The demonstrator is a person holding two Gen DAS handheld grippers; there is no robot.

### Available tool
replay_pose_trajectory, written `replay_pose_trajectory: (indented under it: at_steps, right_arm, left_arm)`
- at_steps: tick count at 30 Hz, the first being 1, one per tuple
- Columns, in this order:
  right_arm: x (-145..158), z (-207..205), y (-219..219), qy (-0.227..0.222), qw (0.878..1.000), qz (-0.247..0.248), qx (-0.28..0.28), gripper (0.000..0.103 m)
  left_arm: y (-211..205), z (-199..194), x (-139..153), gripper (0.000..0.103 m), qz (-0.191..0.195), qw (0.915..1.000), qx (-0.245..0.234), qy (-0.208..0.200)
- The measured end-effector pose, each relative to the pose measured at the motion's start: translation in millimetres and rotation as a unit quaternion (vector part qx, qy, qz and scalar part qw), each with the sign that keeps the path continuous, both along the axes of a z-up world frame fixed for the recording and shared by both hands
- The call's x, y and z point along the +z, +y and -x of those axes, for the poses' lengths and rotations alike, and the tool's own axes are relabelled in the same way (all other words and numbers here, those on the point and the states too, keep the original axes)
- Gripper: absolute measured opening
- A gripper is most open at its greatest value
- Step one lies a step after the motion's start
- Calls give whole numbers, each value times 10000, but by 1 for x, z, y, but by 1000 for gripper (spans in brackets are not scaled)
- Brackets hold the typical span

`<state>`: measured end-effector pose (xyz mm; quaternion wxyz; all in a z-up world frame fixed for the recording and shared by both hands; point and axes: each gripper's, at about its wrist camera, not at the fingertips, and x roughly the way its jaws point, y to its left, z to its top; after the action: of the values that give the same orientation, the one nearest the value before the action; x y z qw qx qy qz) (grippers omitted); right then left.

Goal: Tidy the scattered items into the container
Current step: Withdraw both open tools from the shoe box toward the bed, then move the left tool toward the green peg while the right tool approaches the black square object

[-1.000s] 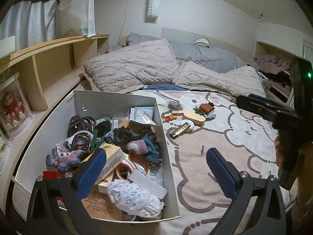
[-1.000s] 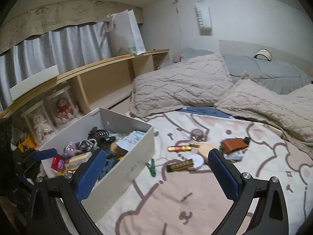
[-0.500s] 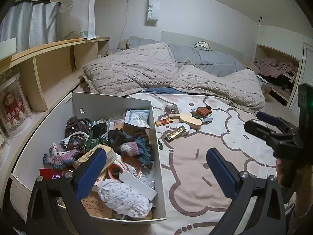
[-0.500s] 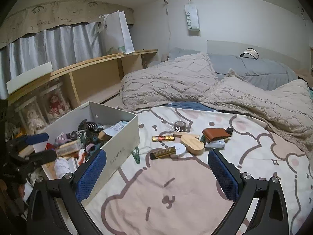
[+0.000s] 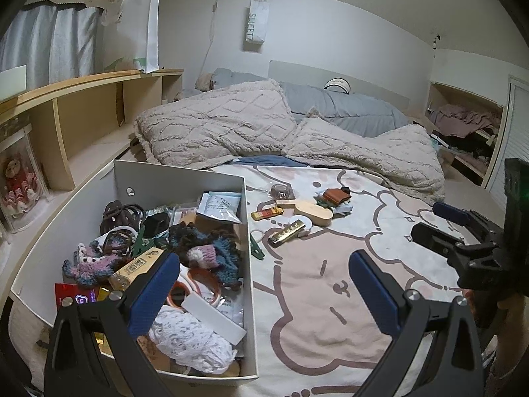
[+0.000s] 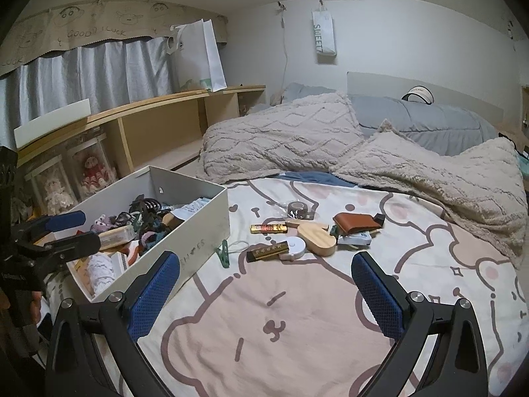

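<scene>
A white box (image 5: 247, 264) (image 6: 211, 228) on the bed holds several items. Scattered beside it lie a green clip (image 5: 256, 250) (image 6: 224, 256), a gold harmonica (image 5: 286, 233) (image 6: 267, 251), a white tape measure (image 6: 294, 246), a wooden heart-shaped piece (image 5: 314, 212) (image 6: 317, 235), a gold bar (image 5: 266, 213) (image 6: 268, 228), a brown wallet (image 5: 335, 195) (image 6: 355, 222) and a tape roll (image 5: 281, 192) (image 6: 297, 208). My left gripper (image 5: 264, 284) is open and empty over the box's right wall. My right gripper (image 6: 266, 284) is open and empty, short of the items.
The items lie on a cartoon-print bedspread (image 6: 297, 314). Beige knitted pillows (image 5: 218, 129) and a grey duvet (image 5: 347, 109) lie behind. A wooden shelf (image 5: 82, 109) with boxed dolls runs along the left.
Both grippers have pulled back and risen, so the box and the items look farther away. Both stay open and empty. No item has moved.
</scene>
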<state>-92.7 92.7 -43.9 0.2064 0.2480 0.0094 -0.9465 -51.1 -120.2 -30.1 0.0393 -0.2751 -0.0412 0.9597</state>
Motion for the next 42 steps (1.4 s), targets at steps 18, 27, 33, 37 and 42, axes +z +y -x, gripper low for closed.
replay_pose_trajectory:
  at_steps: [18, 27, 33, 37, 42]
  right_arm:
    - [-22, 15, 46, -172, 9998, -38, -42, 103]
    - [-43, 41, 82, -543, 9983, -43, -200, 103]
    - [-59, 69, 100, -893, 9958, -90, -186, 103]
    - [-69, 92, 105, -1119, 9929, -339, -222, 103]
    - [-78, 124, 106, -1232, 9895, -717, -252, 103]
  left_arm:
    - [44, 2, -4, 103, 142, 9988, -307, 350]
    - [78, 11, -16, 103, 190, 9973, -686, 190]
    - [105, 22, -33, 103, 484, 9946, -919, -84]
    - [114, 34, -50, 103, 557, 9938, -917, -308]
    - [121, 55, -73, 103, 640, 9927, -809, -621]
